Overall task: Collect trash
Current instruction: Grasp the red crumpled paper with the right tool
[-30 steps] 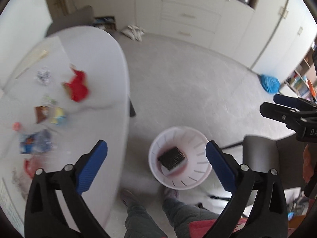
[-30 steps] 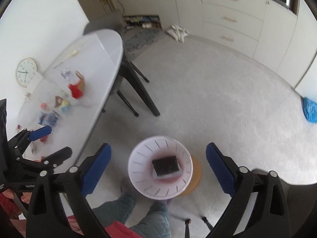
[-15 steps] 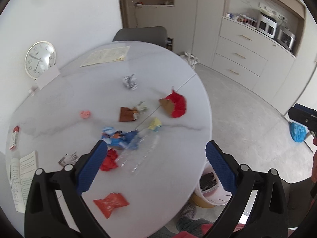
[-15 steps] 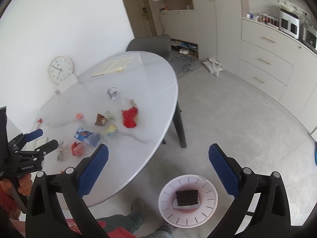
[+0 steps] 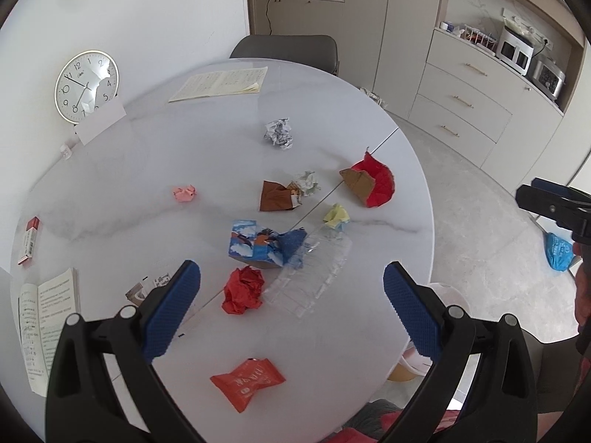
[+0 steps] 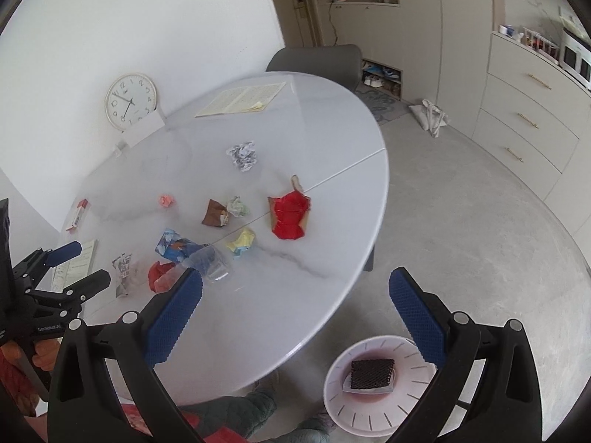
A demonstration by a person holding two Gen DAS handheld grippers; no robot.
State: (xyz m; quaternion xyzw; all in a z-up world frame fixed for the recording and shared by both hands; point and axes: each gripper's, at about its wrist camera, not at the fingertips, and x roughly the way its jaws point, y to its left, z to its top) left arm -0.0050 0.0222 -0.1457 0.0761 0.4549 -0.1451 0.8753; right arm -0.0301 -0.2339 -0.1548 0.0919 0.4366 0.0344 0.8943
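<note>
A round white counter holds scattered trash. Taking the crushed clear plastic bottle as the landmark: a blue printed carton touches its left side, a crumpled red paper ball lies just beside it on the near left, and a small yellow wad sits at its far end. Beyond the bottle lie a brown wrapper, a red and brown torn box and, farther still, a crumpled silver-grey paper ball. Nearer than the bottle, by the counter's front edge, lies an orange snack packet.

The left tongs hover above the counter with their blue pads wide apart, holding nothing. The right tongs are likewise spread apart and empty, off the counter's edge above the floor. A white slotted waste bin stands on the floor below the right tongs, with a dark mesh item inside.
</note>
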